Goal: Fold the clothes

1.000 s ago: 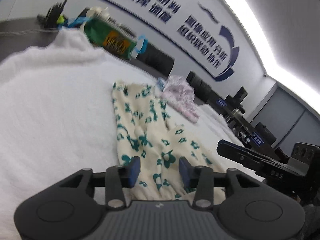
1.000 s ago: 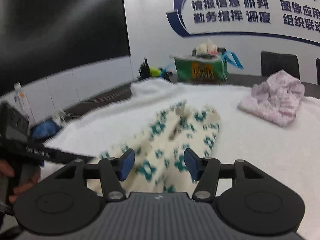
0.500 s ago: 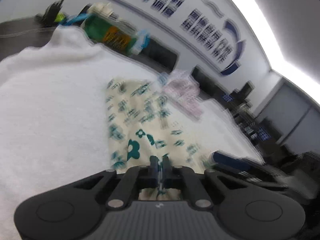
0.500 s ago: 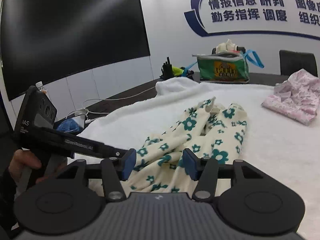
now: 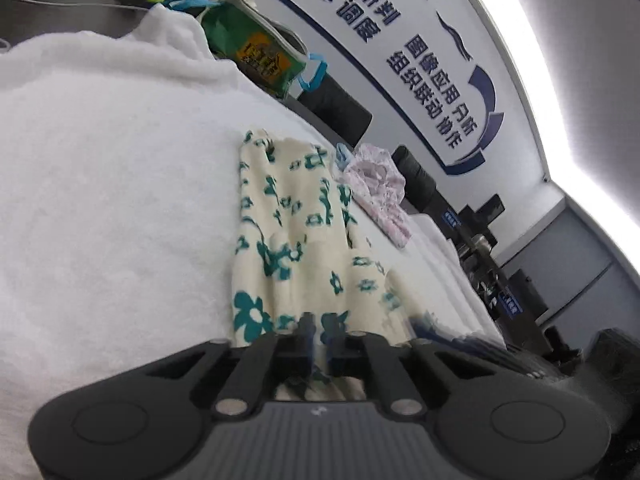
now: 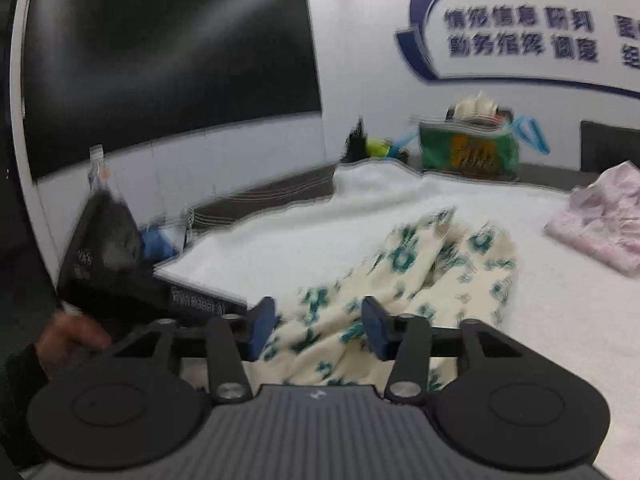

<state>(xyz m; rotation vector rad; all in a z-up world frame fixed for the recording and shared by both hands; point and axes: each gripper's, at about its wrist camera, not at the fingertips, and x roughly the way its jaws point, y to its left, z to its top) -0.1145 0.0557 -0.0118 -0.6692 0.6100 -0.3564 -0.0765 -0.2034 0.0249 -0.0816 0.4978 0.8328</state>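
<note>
Left gripper (image 5: 320, 334) pinches floral garment (image 5: 288, 240); right gripper (image 6: 318, 326) gapes

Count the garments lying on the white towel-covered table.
2. The cream cloth garment with teal flowers lies in the middle, its near edge pinched in the left gripper. The crumpled pale pink patterned garment lies beyond it, to the right. The stuffed green bag may hide more.

White blanket (image 5: 100, 200) (fluffy) bears floral garment (image 5: 292, 240) and pink garment (image 5: 380, 188).
</note>
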